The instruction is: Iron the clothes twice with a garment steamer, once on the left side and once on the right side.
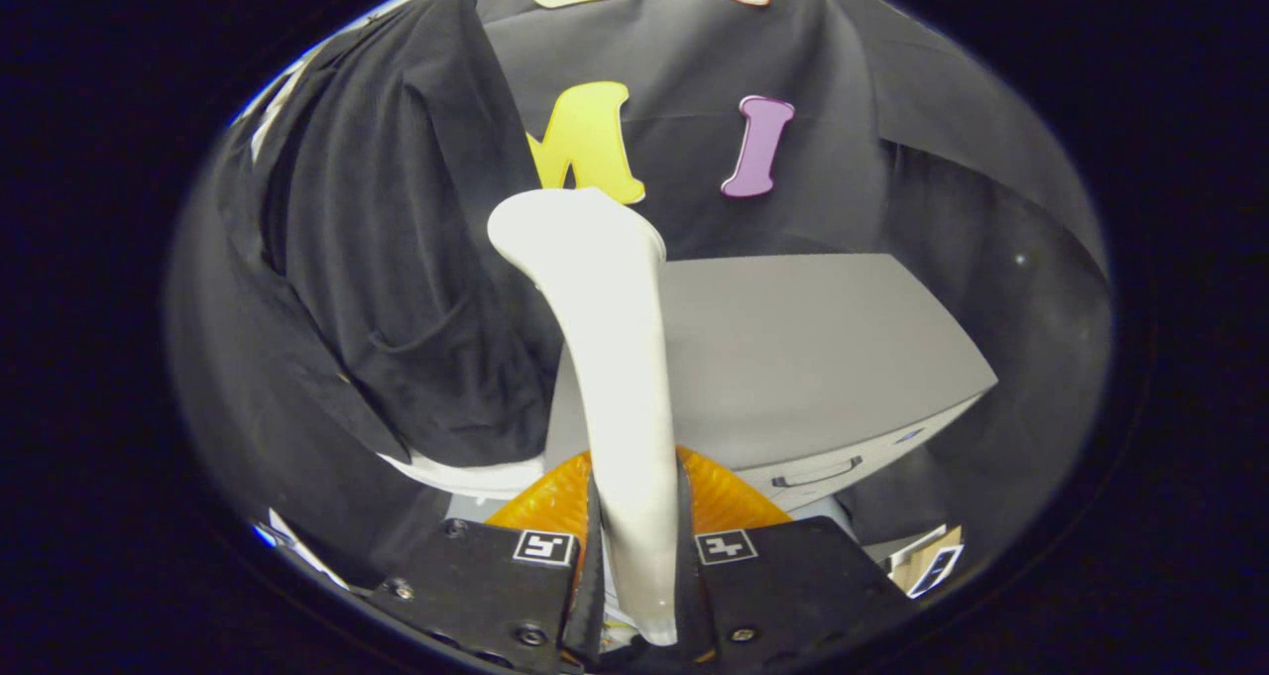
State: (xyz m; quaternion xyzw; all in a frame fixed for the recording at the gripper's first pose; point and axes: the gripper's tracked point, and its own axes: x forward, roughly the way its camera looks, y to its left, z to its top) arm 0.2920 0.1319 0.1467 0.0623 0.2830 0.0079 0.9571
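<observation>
Clamping the steamer (605, 358), gripper (639, 556) beside black garment (397, 259), grey cabinet (813, 358) beyond.

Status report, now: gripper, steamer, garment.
Gripper shut on white steamer handle. Steamer head apart from black garment, which hangs beyond the fingers, to their left. Grey drawer cabinet behind steamer; nothing between head and cloth.

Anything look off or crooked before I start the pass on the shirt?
Nothing stands out. The gripper has its jaws shut on the white steamer, whose head rises beyond them beside the black shirt. The shirt hangs with soft folds left of the grey cabinet.
</observation>
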